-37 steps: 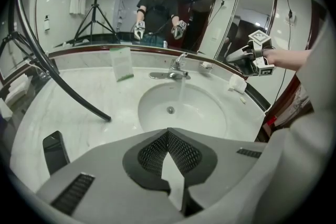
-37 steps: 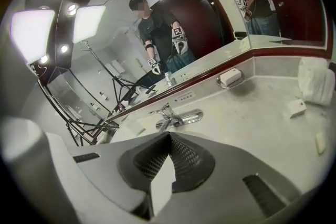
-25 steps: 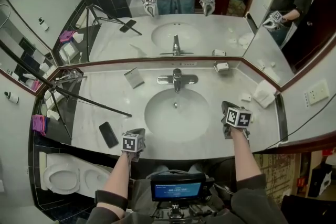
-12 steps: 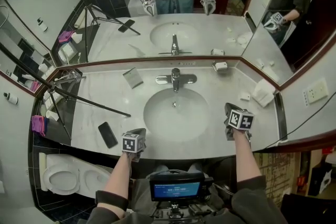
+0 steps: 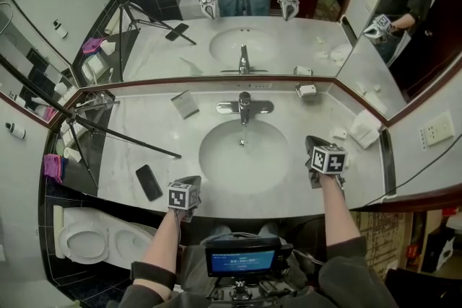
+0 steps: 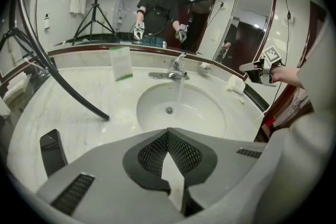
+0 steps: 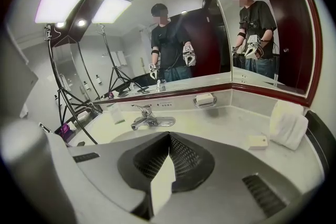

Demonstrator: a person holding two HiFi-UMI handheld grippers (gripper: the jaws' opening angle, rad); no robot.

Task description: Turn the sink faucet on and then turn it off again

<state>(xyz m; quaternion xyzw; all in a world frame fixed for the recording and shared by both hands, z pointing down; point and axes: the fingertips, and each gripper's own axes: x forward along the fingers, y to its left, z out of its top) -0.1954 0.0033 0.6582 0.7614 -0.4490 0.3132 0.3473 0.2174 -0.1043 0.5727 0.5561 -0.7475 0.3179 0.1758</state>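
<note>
The chrome faucet (image 5: 244, 107) stands at the back of the oval sink (image 5: 216, 169), and a thin pale stream seems to fall from its spout (image 6: 181, 91). My left gripper (image 5: 190, 182) rests at the sink's near left rim, shut and empty. At the sink's right, over the counter, my right gripper (image 5: 313, 145) is also shut and holds nothing. Both are well apart from the faucet (image 7: 142, 117). The left gripper view shows its closed jaws (image 6: 170, 168) pointing at the basin, and the right gripper view shows closed jaws (image 7: 160, 181) aimed toward the faucet.
A black phone (image 5: 149, 184) lies left of the sink, with a tripod leg (image 5: 123, 137) crossing the counter. A small card (image 5: 185, 104), a soap dish (image 5: 306, 91), a folded towel (image 5: 367, 128) and a small soap (image 5: 338, 133) sit nearby. Mirrors rise behind.
The right gripper has shifted slightly and rolled a little beside the sink. The left gripper and the faucet look the same.
</note>
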